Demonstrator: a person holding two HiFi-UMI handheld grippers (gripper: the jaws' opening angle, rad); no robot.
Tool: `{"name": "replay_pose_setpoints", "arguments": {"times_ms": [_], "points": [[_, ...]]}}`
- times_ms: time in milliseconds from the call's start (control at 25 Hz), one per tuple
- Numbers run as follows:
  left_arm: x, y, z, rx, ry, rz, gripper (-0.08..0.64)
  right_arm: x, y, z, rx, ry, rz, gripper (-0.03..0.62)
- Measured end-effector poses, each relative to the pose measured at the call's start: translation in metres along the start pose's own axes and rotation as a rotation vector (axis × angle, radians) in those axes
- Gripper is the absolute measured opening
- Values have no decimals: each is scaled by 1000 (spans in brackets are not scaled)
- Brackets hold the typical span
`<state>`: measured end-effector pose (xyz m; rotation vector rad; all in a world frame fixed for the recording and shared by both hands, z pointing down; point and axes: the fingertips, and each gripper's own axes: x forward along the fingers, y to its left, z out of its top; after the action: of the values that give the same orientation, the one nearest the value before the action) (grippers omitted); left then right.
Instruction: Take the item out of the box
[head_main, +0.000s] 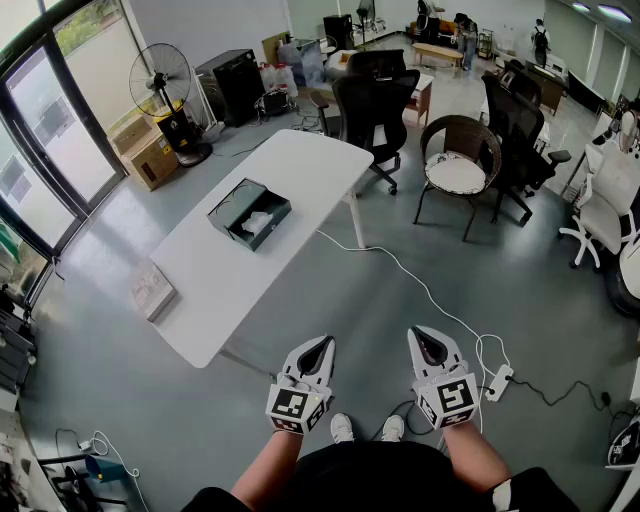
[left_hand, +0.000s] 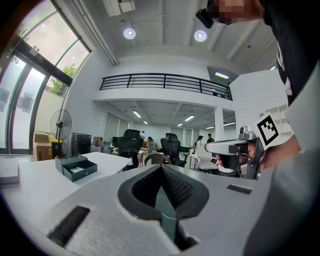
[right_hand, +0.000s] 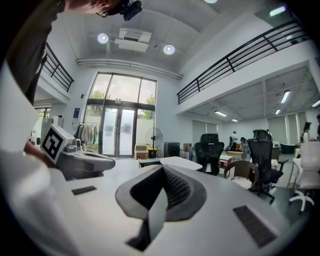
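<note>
Where box (head_main: 249, 213) sits, white table (head_main: 300, 165), grey floor (head_main: 560, 320)

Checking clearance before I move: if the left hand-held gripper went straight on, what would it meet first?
Nothing near: the left hand-held gripper aims past the table; far off, probably the wicker chair.

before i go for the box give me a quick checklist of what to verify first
1. Box open: ok. The box lies with its lid back on the table.
2. Item in sight: ok. A white item shows inside the box.
3. Grippers free: ok. The left gripper and the right gripper hold nothing.
4. Jaws ready to grasp: not ok. Both pairs are shut.
5. Box within reach: not ok. Both grippers are held well short of the table.
6. Floor path: not ok. A white cable runs from the table toward the feet.
</note>
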<state>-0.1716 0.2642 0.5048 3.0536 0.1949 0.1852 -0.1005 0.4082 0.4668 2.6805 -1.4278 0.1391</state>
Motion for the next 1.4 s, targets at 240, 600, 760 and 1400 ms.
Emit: {"name": "replay_pose_setpoints", "arguments": {"times_ms": [240,600,760,1400], "points": [[-10,20,-1,4,-1,-14,9,16,15,4,-11,-19,-20,3],[-29,40,-1,10,-16,-70,9,26,54,13,29,-87,27,5],[-32,49,4,23,-22,-78,9,28,57,18,64,-99,0,6],[28,90,-3,12,15,-48,9,91,14,15,59,-67,30,6]]}}
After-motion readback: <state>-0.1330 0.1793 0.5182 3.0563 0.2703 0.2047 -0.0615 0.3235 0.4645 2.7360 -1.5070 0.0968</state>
